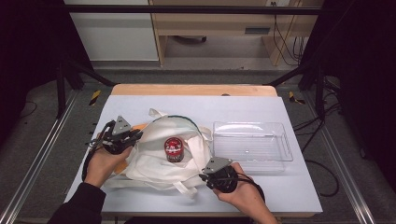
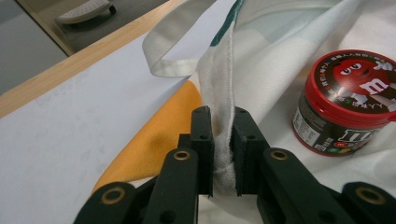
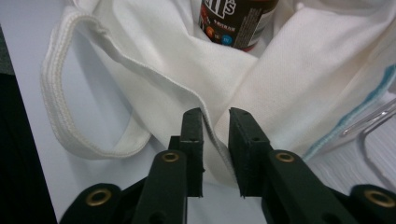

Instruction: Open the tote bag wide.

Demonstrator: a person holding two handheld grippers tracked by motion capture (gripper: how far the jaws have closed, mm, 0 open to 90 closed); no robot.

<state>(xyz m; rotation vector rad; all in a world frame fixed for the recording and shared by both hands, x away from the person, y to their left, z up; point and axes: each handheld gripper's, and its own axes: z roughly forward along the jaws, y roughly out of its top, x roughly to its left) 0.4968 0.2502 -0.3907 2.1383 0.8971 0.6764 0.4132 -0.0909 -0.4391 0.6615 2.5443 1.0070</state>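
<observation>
A white cloth tote bag [image 1: 154,163] lies crumpled on the table's left half. On it stands a dark M&M's jar [image 1: 173,148] with a red lid. My left gripper [image 1: 136,136] is at the bag's left edge. In the left gripper view it [image 2: 222,116] is shut on a bunched seam of the bag [image 2: 280,46], with the jar [image 2: 348,102] to the right. My right gripper [image 1: 205,176] is at the bag's near right corner. In the right gripper view its jaws [image 3: 215,116] pinch a hemmed fold of the bag [image 3: 289,70], below the jar [image 3: 236,23].
A clear plastic tray [image 1: 261,149] sits empty right of the bag, its rim [image 3: 373,121] close to my right gripper. Something flat and orange [image 2: 159,135] lies under the bag's left side. A bag handle loop [image 3: 51,93] lies on the pale table sheet [image 1: 243,105].
</observation>
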